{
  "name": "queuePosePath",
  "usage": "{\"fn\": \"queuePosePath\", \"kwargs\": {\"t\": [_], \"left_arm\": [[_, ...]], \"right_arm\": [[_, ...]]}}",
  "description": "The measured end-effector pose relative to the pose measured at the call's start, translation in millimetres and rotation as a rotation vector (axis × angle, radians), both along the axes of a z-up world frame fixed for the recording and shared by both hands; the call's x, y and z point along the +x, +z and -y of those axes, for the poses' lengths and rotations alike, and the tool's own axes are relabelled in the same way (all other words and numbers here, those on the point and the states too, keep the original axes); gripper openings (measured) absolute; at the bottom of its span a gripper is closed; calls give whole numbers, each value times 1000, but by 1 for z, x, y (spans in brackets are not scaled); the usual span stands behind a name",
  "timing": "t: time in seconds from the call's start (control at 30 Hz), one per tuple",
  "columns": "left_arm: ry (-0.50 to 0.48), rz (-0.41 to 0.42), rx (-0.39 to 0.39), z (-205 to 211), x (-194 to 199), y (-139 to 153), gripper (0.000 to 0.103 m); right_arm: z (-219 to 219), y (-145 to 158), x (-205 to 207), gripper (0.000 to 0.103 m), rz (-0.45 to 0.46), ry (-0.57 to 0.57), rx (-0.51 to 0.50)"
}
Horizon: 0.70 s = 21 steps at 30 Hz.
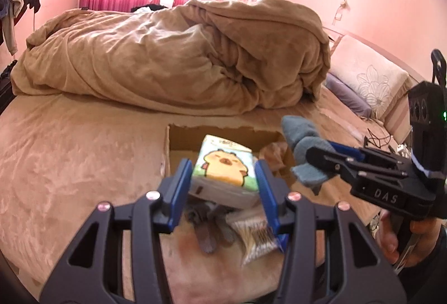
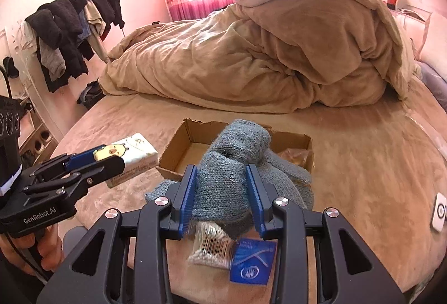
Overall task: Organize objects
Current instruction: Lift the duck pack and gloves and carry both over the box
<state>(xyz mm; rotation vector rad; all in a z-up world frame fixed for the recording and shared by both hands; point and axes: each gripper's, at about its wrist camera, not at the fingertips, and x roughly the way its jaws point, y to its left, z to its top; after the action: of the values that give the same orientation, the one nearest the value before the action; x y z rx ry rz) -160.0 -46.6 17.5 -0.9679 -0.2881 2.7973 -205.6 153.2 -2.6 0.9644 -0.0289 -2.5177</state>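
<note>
Tongs first: our left gripper (image 1: 223,183) is clamped across the short sides of a tissue pack (image 1: 225,171) with a yellow cartoon chick on it, held flat and lifted off the bedsheet (image 1: 83,164). Our right gripper (image 2: 222,192) is squeezed shut on a bundle of grey-blue knit gloves (image 2: 232,164), loose cuffs and fingers hanging out past the jaws.

Just ahead of both tongs sits an open cardboard box (image 2: 170,161), flaps torn off; some beige fabric is bunched in its right corner. We judge both loads are held raised because they go into that box next, tissue pack from the left side, gloves from the right.

Beneath the tongs, on the sheet: a cotton swab bag (image 2: 212,248) with a blue label, plus some grey item under the tissue pack that we cannot identify.

Farther out, a rumpled tan duvet (image 1: 167,58) is piled across the bed, well beyond the box.
</note>
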Motion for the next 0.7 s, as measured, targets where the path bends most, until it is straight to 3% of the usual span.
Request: {"fn": "queuePosePath", "kwargs": {"t": [0.23, 0.5, 0.7], "left_arm": [[26, 12, 15, 11, -34, -10, 48], [72, 69, 38, 18, -76, -50, 48], [86, 115, -1, 18, -110, -78, 48]], "right_arm": [[11, 9, -30, 37, -23, 30, 19], [23, -24, -67, 37, 38, 60, -14], [30, -45, -83, 37, 70, 96, 7]]}}
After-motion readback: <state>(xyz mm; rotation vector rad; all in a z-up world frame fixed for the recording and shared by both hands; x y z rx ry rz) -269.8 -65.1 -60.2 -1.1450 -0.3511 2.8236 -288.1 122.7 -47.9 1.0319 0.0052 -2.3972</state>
